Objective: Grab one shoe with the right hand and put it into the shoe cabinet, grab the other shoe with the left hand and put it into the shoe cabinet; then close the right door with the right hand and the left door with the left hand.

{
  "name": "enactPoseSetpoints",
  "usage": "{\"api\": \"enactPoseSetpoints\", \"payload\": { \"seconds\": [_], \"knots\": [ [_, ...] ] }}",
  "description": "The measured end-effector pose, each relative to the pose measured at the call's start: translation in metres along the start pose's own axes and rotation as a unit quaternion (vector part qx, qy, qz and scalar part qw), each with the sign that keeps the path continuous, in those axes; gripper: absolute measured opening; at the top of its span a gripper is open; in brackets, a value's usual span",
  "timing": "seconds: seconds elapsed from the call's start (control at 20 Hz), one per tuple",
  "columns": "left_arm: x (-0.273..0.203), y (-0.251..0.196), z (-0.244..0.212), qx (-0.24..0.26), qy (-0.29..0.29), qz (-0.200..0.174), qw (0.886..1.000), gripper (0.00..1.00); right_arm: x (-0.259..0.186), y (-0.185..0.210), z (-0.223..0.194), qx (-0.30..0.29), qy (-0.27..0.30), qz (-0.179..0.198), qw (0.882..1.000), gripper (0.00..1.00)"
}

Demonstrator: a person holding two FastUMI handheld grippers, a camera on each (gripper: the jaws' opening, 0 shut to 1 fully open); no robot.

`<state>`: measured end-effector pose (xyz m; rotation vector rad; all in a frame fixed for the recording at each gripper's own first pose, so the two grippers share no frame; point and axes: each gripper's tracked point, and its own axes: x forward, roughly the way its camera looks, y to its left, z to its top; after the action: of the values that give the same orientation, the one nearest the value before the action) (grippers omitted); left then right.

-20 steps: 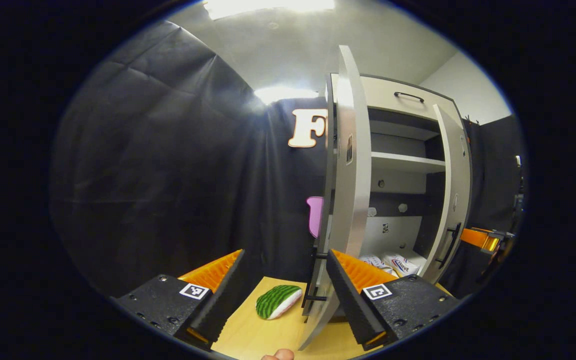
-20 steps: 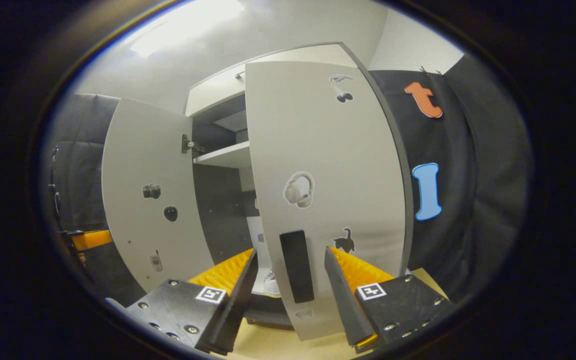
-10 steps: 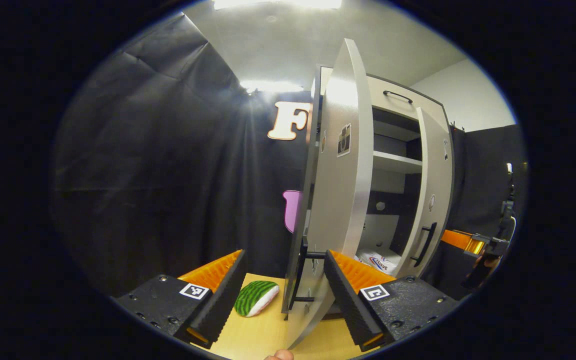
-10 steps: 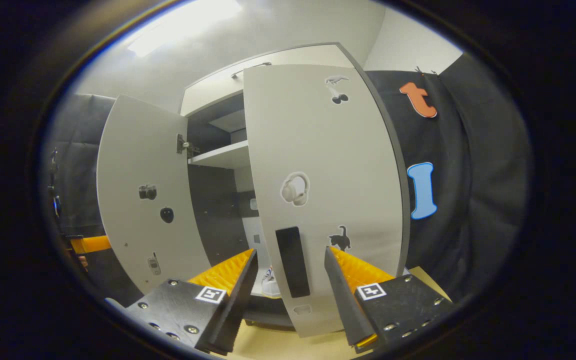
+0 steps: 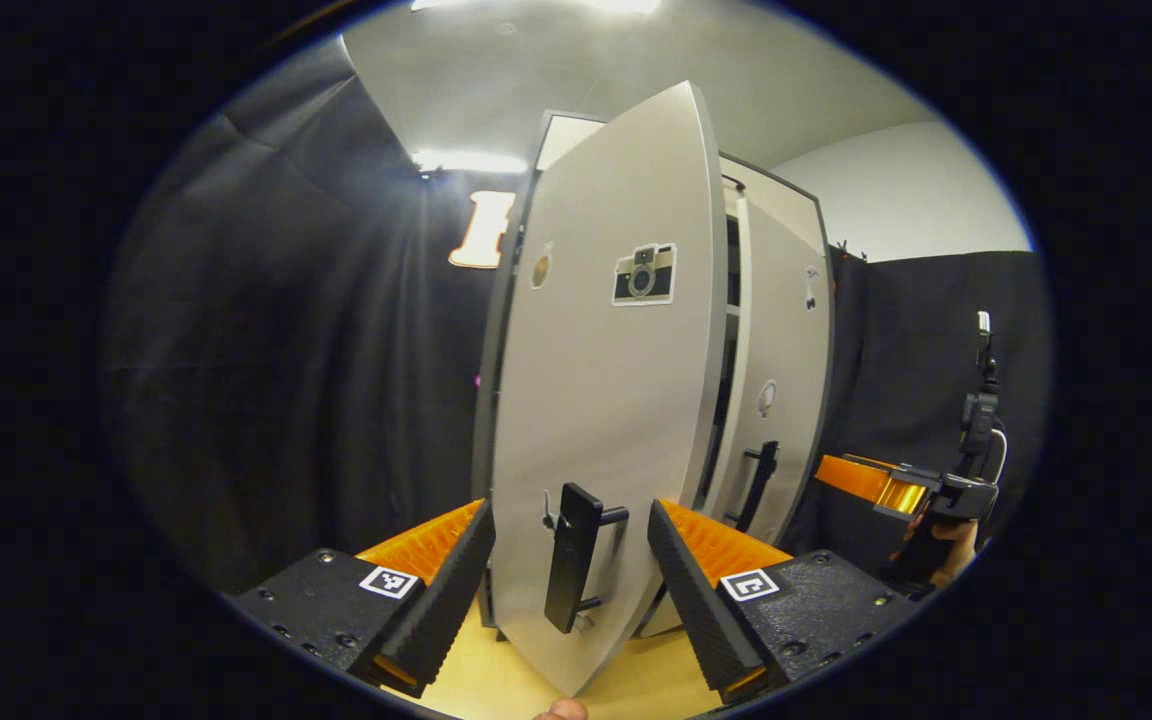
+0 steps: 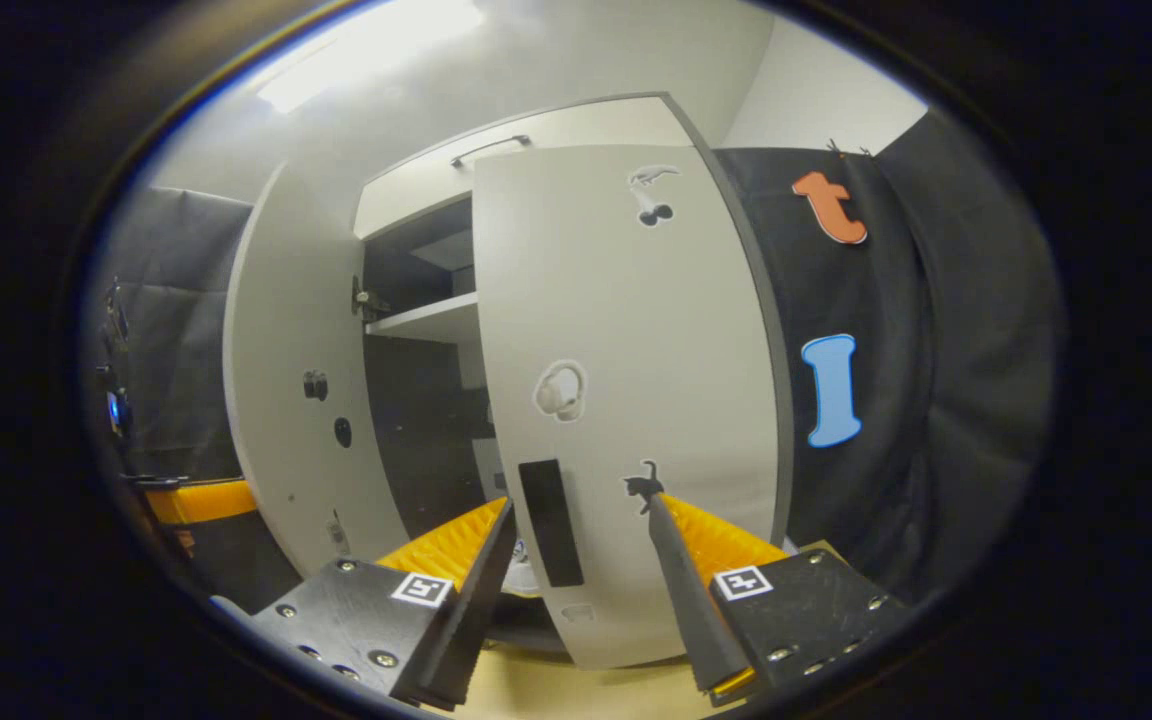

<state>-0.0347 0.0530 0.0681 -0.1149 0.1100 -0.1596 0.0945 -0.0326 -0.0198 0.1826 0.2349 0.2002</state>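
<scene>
**Both doors part-way shut, shoes hard to make out**

The task looks to be in its last stage. In the left gripper view the left door (image 5: pixel 601 400) fills the centre of the frame, swung well toward the cabinet (image 5: pixel 561 130), its black handle (image 5: pixel 571 555) low in the middle between the fingers of the left gripper (image 5: pixel 566 575). Those fingers stand wide apart and grip nothing. In the right gripper view the right door (image 6: pixel 626 400) takes up the centre, with the right gripper (image 6: pixel 581 585) spread wide at the bottom, one finger either side of the door's black handle (image 6: pixel 549 520), not pressing it. A dark gap remains between the two doors, where a shelf (image 6: pixel 426 320) shows at upper centre. A pale shape (image 6: pixel 524 575) low in that gap may be a shoe; I cannot tell for sure.

Both doors remain to be pushed fully closed. Nothing seems to block either swing across the wooden floor (image 5: pixel 496 685). The right gripper also appears at the right edge of the left gripper view, held by a hand (image 5: pixel 951 550).
</scene>
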Motion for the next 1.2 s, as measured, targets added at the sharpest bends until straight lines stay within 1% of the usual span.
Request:
{"api": "enactPoseSetpoints", "payload": {
  "seconds": [0.05, 0.1, 0.15, 0.2, 0.25, 0.3, 0.35, 0.4, 0.45, 0.5, 0.55, 0.6, 0.65, 0.7, 0.75, 0.8, 0.9, 0.95, 1.0, 1.05, 1.1, 1.2],
  "knots": [
    [0.008, -0.014, -0.001, -0.003, -0.002, -0.016, 1.0, 0.94, -0.002, -0.006, 0.002, 0.0, -0.001, -0.004, 1.0, 0.8],
    [0.015, -0.026, -0.001, -0.005, -0.002, -0.029, 1.0, 0.94, -0.005, -0.012, 0.004, 0.0, -0.002, -0.008, 1.0, 0.75],
    [0.024, -0.035, -0.003, 0.001, -0.001, -0.033, 0.999, 0.94, -0.008, -0.017, 0.007, -0.001, -0.004, -0.012, 1.0, 0.75],
    [0.03, -0.041, -0.005, 0.014, -0.001, -0.033, 0.999, 0.94, -0.011, -0.022, 0.009, -0.001, -0.006, -0.016, 1.0, 0.8],
    [0.036, -0.046, -0.005, 0.024, -0.001, -0.035, 0.999, 0.94, -0.014, -0.026, 0.01, -0.002, -0.008, -0.019, 1.0, 0.75],
    [0.042, -0.053, -0.004, 0.03, -0.003, -0.039, 0.999, 0.89, -0.017, -0.032, 0.012, -0.003, -0.009, -0.024, 1.0, 0.75],
    [0.047, -0.059, -0.003, 0.031, -0.004, -0.043, 0.999, 0.94, -0.018, -0.036, 0.013, -0.004, -0.009, -0.027, 1.0, 0.8],
    [0.049, -0.062, -0.004, 0.03, -0.004, -0.047, 0.998, 0.94, -0.019, -0.04, 0.013, -0.005, -0.009, -0.03, 1.0, 0.75],
    [0.053, -0.066, -0.005, 0.028, -0.004, -0.049, 0.998, 0.94, -0.021, -0.044, 0.014, -0.005, -0.009, -0.032, 0.999, 0.75],
    [0.058, -0.072, -0.006, 0.028, -0.005, -0.05, 0.998, 0.89, -0.022, -0.046, 0.014, -0.004, -0.009, -0.032, 0.999, 0.8],
    [0.062, -0.076, -0.006, 0.026, -0.006, -0.05, 0.998, 0.94, -0.023, -0.047, 0.016, -0.005, -0.009, -0.033, 0.999, 0.75],
    [0.064, -0.08, -0.007, 0.025, -0.007, -0.05, 0.998, 0.94, -0.023, -0.048, 0.017, -0.006, -0.01, -0.032, 0.999, 0.75],
    [0.066, -0.082, -0.007, 0.025, -0.009, -0.048, 0.998, 0.95, -0.023, -0.048, 0.019, -0.008, -0.011, -0.032, 0.999, 0.8],
    [0.067, -0.083, -0.006, 0.026, -0.012, -0.045, 0.999, 0.95, -0.023, -0.048, 0.021, -0.01, -0.013, -0.032, 0.999, 0.8],
    [0.069, -0.084, -0.005, 0.028, -0.014, -0.041, 0.999, 0.95, -0.024, -0.047, 0.024, -0.012, -0.016, -0.03, 0.999, 0.75],
    [0.07, -0.084, -0.004, 0.031, -0.018, -0.037, 0.999, 0.95, -0.024, -0.045, 0.027, -0.013, -0.018, -0.028, 0.999, 0.8],
    [0.07, -0.085, -0.002, 0.037, -0.024, -0.03, 0.999, 0.94, -0.025, -0.043, 0.03, -0.015, -0.022, -0.026, 0.999, 0.8],
    [0.07, -0.086, -0.001, 0.04, -0.025, -0.028, 0.999, 0.94, -0.026, -0.043, 0.032, -0.018, -0.022, -0.027, 0.999, 0.75],
    [0.07, -0.087, 0.0, 0.043, -0.027, -0.026, 0.998, 0.94, -0.027, -0.042, 0.034, -0.02, -0.023, -0.026, 0.999, 0.8],
    [0.07, -0.088, 0.0, 0.047, -0.028, -0.024, 0.998, 0.94, -0.028, -0.04, 0.035, -0.022, -0.023, -0.025, 0.999, 0.75],
    [0.071, -0.089, 0.0, 0.049, -0.028, -0.022, 0.998, 0.94, -0.028, -0.039, 0.035, -0.024, -0.023, -0.024, 0.999, 0.8],
    [0.072, -0.09, -0.001, 0.048, -0.026, -0.019, 0.998, 0.94, -0.03, -0.037, 0.036, -0.026, -0.025, -0.022, 0.999, 0.8]
  ]
}}
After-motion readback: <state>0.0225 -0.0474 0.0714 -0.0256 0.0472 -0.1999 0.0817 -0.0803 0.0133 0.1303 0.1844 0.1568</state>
